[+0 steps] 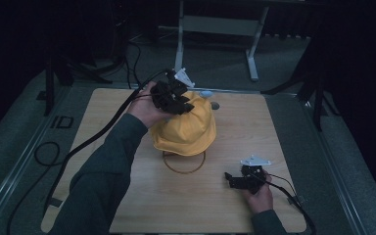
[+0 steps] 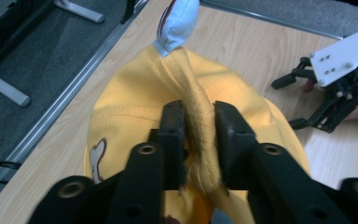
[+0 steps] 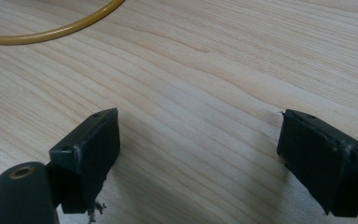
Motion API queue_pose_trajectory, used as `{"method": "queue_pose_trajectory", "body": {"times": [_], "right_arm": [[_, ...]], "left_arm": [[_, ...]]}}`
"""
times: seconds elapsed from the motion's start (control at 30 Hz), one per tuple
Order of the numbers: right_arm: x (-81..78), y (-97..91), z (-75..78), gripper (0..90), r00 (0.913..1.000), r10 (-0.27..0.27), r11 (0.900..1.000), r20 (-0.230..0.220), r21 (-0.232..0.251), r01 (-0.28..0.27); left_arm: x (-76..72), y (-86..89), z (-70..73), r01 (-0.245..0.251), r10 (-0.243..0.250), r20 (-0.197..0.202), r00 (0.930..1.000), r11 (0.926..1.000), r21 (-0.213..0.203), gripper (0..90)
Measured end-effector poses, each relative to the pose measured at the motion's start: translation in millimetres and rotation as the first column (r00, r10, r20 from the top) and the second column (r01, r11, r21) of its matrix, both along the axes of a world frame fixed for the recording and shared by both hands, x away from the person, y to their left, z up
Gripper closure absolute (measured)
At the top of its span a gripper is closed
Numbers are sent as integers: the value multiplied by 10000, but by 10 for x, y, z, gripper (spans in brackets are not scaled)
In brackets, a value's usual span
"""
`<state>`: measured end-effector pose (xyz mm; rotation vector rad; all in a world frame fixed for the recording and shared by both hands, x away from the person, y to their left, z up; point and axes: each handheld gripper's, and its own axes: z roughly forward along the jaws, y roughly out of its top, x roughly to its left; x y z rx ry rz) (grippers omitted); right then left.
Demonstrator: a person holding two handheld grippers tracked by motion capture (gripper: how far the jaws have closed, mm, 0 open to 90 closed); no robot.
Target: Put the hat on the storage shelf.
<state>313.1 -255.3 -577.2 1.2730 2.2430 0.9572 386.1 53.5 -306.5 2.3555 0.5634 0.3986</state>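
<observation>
My left claw (image 2: 199,140) is clamped on a raised fold of the yellow hat (image 1: 186,129), which sits mid-worktop (image 1: 235,127) over a ring (image 1: 183,164). My right claw (image 3: 200,154) rests apart and empty near the front-right.

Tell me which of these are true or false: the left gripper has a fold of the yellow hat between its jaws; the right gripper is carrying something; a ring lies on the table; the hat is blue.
1. A fold of the yellow hat sits between the jaws of the left gripper. True.
2. The right gripper carries something. False: its jaws stand wide apart over bare wooden table.
3. A thin yellowish ring lies on the table beside the hat. True.
4. The hat is blue. False: it is yellow; only the small tip at its top is light blue.
</observation>
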Motion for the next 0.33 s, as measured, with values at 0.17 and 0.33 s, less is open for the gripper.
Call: {"method": "queue_pose_trajectory", "body": {"times": [0.17, 0.33], "right_arm": [[1, 0, 0, 128, 10000, 2, 10000, -1, 2, -2], [1, -1, 0, 128, 10000, 10, 10000, 3, -3, -10]], "left_arm": [[-15, 94, 53, -388, 393, 98, 9992, 9980, -493, 499], [-53, 310, 173, -717, 747, 90, 9972, 9794, -1890, 345]]}}
